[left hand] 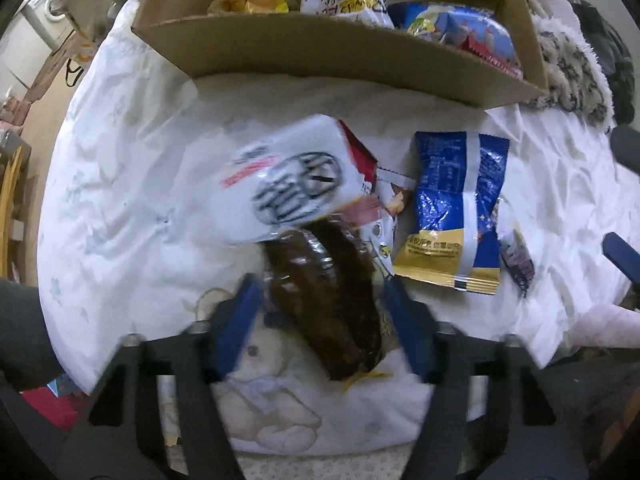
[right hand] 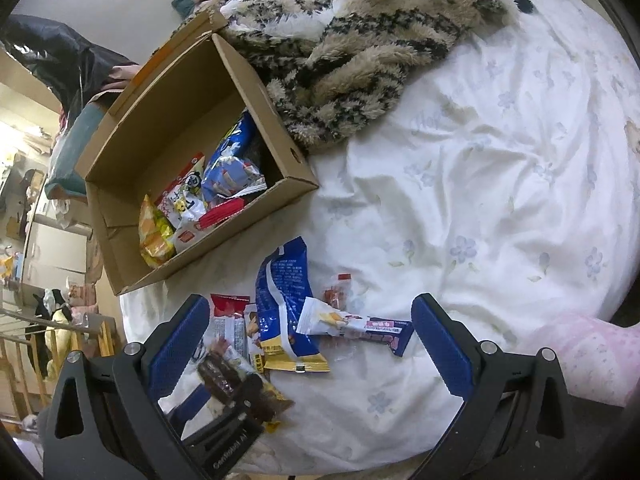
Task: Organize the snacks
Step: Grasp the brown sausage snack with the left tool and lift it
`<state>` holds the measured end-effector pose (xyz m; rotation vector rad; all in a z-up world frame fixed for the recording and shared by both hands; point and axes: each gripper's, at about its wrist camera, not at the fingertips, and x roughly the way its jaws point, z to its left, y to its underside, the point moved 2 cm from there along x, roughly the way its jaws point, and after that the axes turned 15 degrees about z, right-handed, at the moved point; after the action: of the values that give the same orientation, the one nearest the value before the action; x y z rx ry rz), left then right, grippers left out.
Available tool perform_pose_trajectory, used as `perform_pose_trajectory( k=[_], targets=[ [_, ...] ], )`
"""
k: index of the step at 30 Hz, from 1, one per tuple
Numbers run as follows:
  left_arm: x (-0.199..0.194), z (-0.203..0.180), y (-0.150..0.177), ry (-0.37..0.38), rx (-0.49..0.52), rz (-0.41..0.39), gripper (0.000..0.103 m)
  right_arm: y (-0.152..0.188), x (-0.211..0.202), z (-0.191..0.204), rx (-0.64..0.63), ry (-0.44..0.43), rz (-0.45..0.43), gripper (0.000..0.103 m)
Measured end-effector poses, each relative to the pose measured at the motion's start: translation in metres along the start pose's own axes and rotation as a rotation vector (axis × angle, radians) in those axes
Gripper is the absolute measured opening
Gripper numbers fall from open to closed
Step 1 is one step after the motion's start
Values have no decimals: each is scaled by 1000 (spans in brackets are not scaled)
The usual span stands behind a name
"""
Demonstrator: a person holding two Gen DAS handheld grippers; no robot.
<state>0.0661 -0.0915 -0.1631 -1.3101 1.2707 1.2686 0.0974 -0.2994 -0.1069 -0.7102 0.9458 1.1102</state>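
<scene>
My left gripper (left hand: 324, 292) is shut on a clear snack pack with a white printed top and a dark brown filling (left hand: 320, 276), held just above the bed. It also shows in the right wrist view (right hand: 236, 384). A blue and gold snack bag (left hand: 456, 212) lies to its right, also seen in the right wrist view (right hand: 284, 308). A cardboard box (left hand: 320, 52) with several snack bags stands at the back; it also shows in the right wrist view (right hand: 192, 172). My right gripper (right hand: 308, 348) is open and empty above a blue-ended snack bar (right hand: 356, 326).
Everything lies on a white bed sheet (right hand: 480, 180). A furry striped blanket (right hand: 352, 44) lies behind the box. A red-topped snack pack (right hand: 228, 320) and a small red-capped sachet (right hand: 338, 292) lie near the bags. A pink pillow (right hand: 592, 356) is at the right.
</scene>
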Motion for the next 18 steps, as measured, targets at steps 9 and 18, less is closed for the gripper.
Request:
perform_pose_trajectory(
  k=[9, 18],
  targets=[
    [-52, 36, -10, 61, 97, 34, 11, -1, -2, 8, -17, -38, 2, 103],
    [-49, 76, -18, 60, -10, 47, 72, 4, 14, 24, -80, -1, 56, 103]
  ],
)
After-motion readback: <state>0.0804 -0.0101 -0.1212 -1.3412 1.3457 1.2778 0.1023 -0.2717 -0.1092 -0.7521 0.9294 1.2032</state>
